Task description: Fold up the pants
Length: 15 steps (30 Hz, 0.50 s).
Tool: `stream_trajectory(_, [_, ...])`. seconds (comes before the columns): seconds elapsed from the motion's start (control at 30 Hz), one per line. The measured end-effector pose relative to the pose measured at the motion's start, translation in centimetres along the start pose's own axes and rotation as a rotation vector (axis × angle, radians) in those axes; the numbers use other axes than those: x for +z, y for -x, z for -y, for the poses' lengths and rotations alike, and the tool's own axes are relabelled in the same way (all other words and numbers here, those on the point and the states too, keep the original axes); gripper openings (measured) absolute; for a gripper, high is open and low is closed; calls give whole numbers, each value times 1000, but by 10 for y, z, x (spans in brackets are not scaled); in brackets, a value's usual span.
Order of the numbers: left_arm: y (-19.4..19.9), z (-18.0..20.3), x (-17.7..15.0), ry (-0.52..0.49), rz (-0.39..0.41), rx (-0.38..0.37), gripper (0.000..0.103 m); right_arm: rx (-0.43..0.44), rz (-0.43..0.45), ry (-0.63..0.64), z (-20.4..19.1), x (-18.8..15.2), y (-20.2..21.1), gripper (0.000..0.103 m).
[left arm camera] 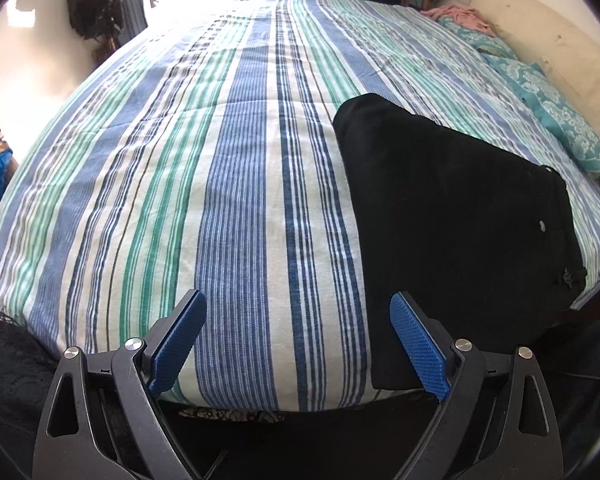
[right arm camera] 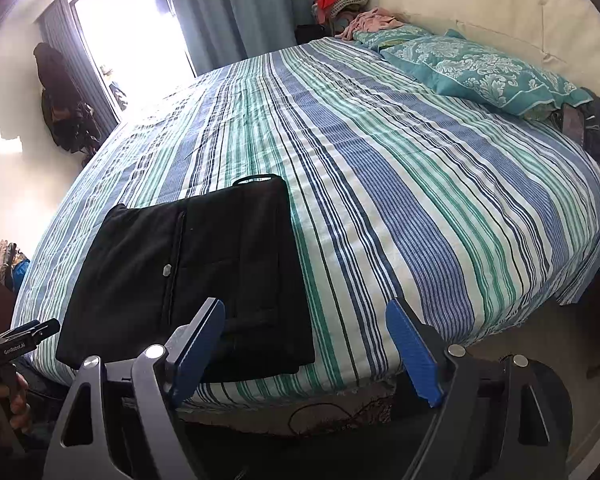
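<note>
Black folded pants (right arm camera: 188, 280) on the striped blue-green bedsheet (left arm camera: 220, 200), both tongs wide open, holding nothing.
Left gripper (left arm camera: 298, 344) sits left of the pants, right gripper (right arm camera: 306, 346) right; teal patterned pillows (right arm camera: 480, 72) far ahead.

Harsh blown-out daylight from the window (right arm camera: 140, 32), dim foreground, heavy fisheye curvature, dark vignetted corners.

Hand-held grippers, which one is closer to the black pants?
The left hand-held gripper: its right finger overlaps the folded black pants. The right hand-held gripper hangs open, farther right.
</note>
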<state>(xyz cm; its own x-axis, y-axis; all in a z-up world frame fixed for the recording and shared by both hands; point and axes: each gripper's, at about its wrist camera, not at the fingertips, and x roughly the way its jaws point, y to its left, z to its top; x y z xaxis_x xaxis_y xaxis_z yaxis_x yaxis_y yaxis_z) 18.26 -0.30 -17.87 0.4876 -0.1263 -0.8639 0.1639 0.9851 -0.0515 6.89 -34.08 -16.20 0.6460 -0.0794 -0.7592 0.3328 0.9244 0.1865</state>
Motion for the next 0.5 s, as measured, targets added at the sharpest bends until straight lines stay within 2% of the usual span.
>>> stream_trajectory(0.3, [-6, -6, -2, 11, -23, 6, 94, -2, -34, 7, -2, -3, -10, 84])
stream_trajectory(0.5, [-8, -12, -2, 51, -31, -43, 94, 23, -34, -13, 1, -4, -8, 89])
